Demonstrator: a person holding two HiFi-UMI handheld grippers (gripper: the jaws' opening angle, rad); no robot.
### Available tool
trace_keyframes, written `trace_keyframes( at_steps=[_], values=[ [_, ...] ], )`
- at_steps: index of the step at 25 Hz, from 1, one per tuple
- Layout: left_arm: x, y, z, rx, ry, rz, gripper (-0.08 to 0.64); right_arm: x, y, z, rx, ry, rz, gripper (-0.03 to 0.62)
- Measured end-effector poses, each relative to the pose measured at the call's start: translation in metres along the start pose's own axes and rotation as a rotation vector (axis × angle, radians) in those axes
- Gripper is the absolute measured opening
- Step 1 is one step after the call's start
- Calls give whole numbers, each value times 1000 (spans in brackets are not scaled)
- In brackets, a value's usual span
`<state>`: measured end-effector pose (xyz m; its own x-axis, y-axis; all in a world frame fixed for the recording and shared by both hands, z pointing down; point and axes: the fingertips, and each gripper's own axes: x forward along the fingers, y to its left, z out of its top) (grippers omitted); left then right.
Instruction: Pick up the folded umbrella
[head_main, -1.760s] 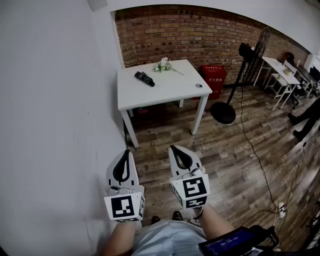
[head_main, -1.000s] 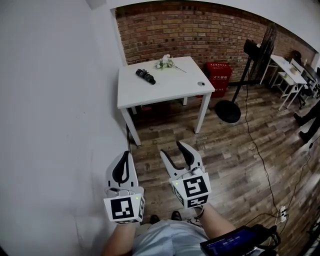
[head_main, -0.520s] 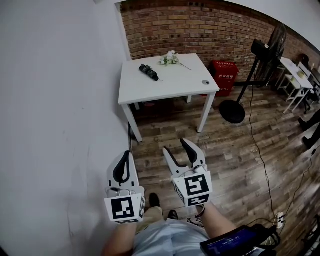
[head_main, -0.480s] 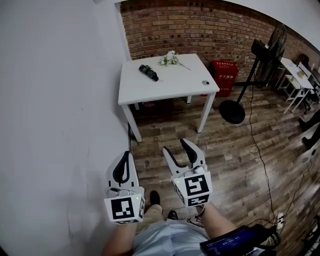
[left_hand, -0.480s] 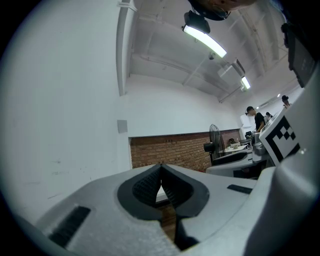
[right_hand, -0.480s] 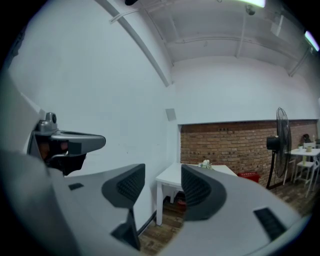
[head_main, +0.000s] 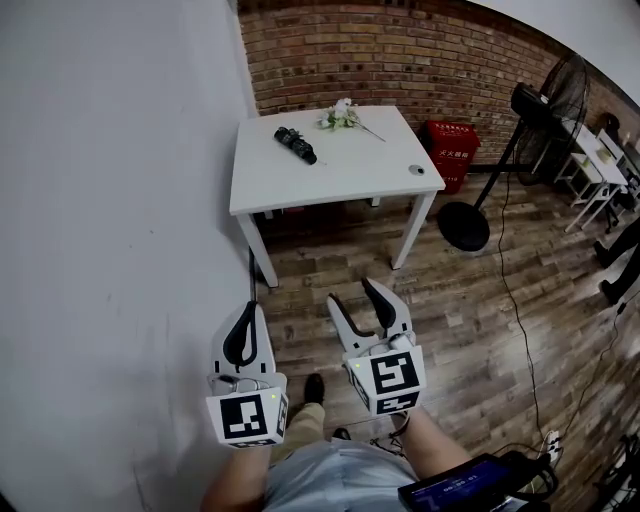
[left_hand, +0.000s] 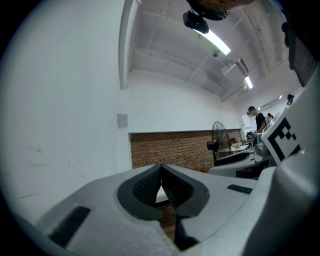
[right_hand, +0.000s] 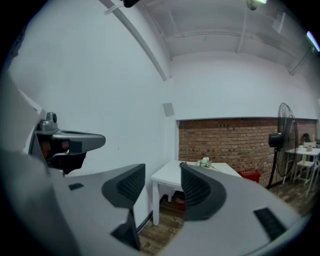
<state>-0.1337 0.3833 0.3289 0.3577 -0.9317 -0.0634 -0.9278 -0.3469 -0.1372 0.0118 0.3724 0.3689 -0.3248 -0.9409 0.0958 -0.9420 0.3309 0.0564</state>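
The folded black umbrella (head_main: 296, 143) lies on the white table (head_main: 340, 175) near its far left side, well ahead of both grippers. My left gripper (head_main: 243, 313) is held level close to the white wall, its jaws closed together with nothing between them (left_hand: 161, 181). To its right, my right gripper (head_main: 358, 297) stands open and empty (right_hand: 162, 185), pointing toward the table (right_hand: 172, 175). Both are over the wooden floor, a good way short of the table.
A spray of white flowers (head_main: 342, 116) and a small round object (head_main: 413, 169) also lie on the table. A standing fan (head_main: 463, 222) and a red box (head_main: 452, 148) are to the right by the brick wall. Cables (head_main: 520, 310) run across the floor.
The right gripper's jaws opened earlier, after the first frame. The table has drawn a little nearer in the head view as both grippers advanced toward it.
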Motion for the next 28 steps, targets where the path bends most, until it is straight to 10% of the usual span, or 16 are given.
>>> trace_keyframes(
  at_steps=[28],
  values=[
    [237, 99, -18, -23, -69, -108, 6, 220, -71, 33, -34, -20, -125, 206]
  ],
)
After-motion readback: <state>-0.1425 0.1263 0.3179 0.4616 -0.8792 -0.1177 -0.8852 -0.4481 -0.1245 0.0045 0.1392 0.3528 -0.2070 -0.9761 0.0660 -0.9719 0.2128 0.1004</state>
